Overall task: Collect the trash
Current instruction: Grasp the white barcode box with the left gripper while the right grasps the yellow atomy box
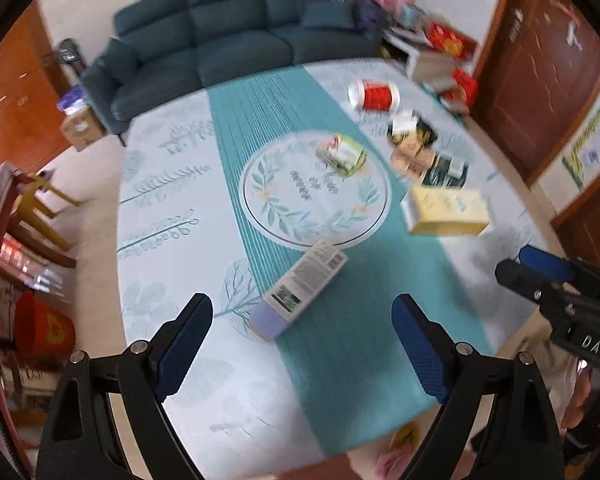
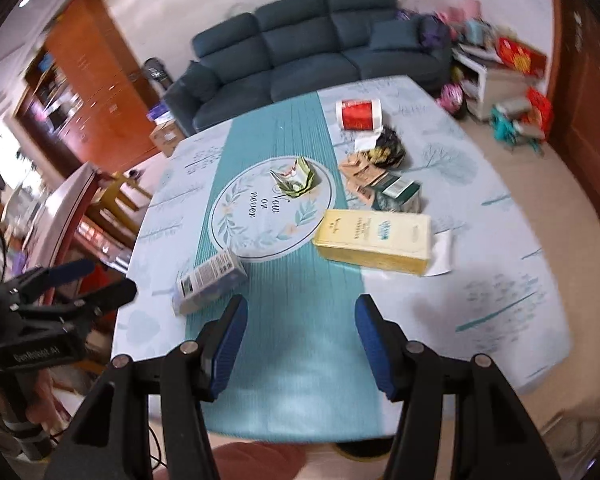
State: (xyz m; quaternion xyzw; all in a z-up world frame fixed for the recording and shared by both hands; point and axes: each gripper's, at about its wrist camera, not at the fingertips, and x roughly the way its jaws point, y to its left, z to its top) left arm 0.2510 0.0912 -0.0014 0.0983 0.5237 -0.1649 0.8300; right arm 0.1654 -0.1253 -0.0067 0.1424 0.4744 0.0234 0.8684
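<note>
On the table (image 2: 500,320), the yellow box (image 2: 374,242) lies flat, crosswise.

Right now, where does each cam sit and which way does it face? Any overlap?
Left wrist: on the left gripper, tilted down over the table toward the sofa; own open fingers show, right gripper at right edge.
Right wrist: on the right gripper, same facing; own open fingers show, left gripper at left edge.
Shared: the table, sofa, yellow box, red roll.
</note>
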